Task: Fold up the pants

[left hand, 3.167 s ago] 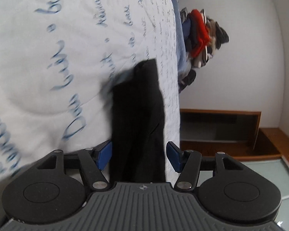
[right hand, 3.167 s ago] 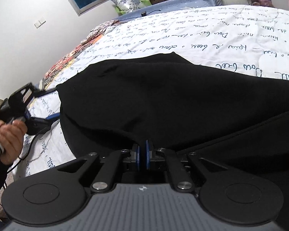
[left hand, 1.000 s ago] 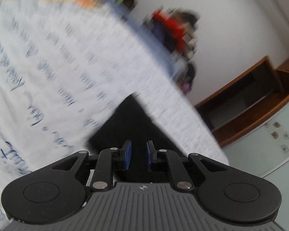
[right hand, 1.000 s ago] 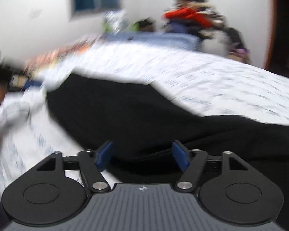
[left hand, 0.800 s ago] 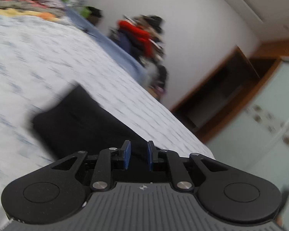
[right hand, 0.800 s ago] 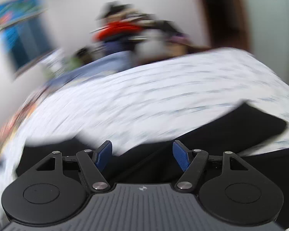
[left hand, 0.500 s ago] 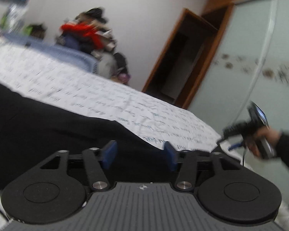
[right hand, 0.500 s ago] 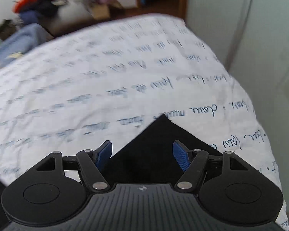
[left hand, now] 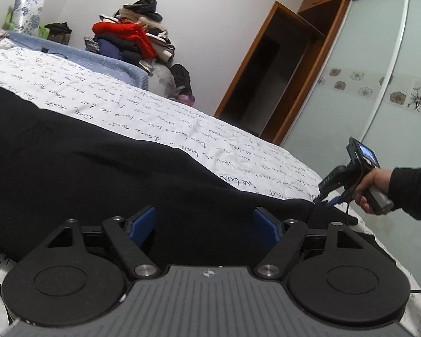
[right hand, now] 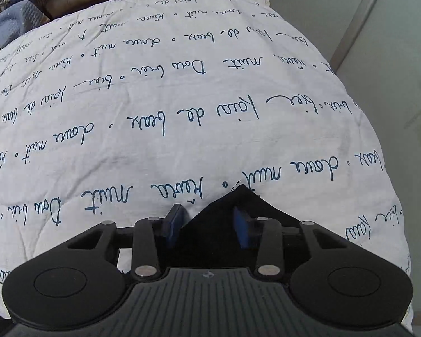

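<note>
Left view: your left gripper (left hand: 205, 221) gaped wide, the pants (left hand: 78, 168) stretched ahead between and beyond its fingers. Right view: your right gripper (right hand: 209, 223) sat part-open, a pants corner (right hand: 240, 196) poking up between its fingers on the quilt (right hand: 182, 98).

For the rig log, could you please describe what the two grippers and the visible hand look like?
Both the left gripper and the right gripper have black linkage arms, blue finger pads, silver pivot screws and a ribbed grey body. The hand is bare, with a black sleeve; a black cable hangs below it.
</note>
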